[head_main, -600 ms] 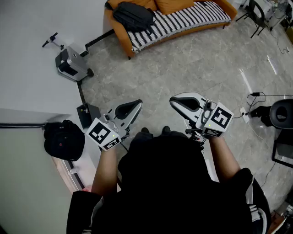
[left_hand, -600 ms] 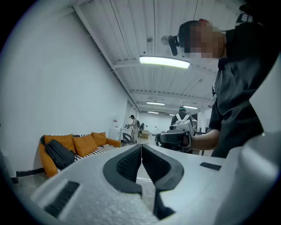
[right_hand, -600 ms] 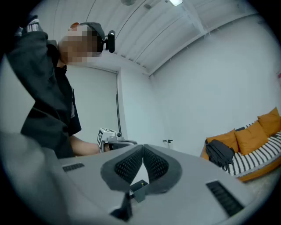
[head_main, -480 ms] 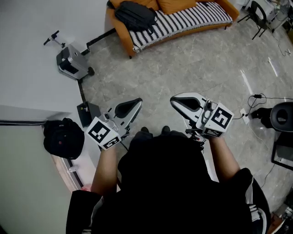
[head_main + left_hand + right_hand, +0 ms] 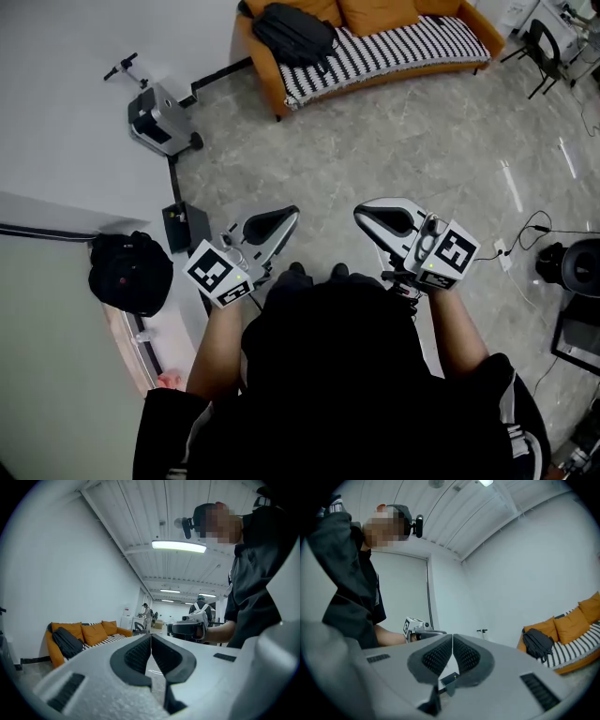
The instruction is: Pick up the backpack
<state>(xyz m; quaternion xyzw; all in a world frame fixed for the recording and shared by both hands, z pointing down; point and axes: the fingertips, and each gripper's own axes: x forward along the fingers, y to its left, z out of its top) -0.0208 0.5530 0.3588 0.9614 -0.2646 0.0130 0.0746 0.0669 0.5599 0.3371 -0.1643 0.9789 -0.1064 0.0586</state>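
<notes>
The black backpack (image 5: 298, 33) lies on the left end of an orange sofa (image 5: 264, 66) with a striped seat, far across the floor. It also shows small in the left gripper view, backpack (image 5: 67, 641), and in the right gripper view, backpack (image 5: 537, 643). The person holds my left gripper (image 5: 289, 217) and right gripper (image 5: 362, 215) level in front of the body, far from the sofa. Both are shut, pads meeting, with nothing between them: left gripper (image 5: 151, 639), right gripper (image 5: 453, 641).
A grey machine (image 5: 161, 117) with a black rail stands by the white wall at left. A small black box (image 5: 185, 225) and another black bag (image 5: 131, 272) sit near my left gripper. Cables (image 5: 525, 234) and a black chair (image 5: 574, 261) are at right. Grey tile floor lies between me and the sofa.
In the head view the sofa, backpack and grey machine have slid a little right and down. Both grippers stay shut in the same pose before the body.
</notes>
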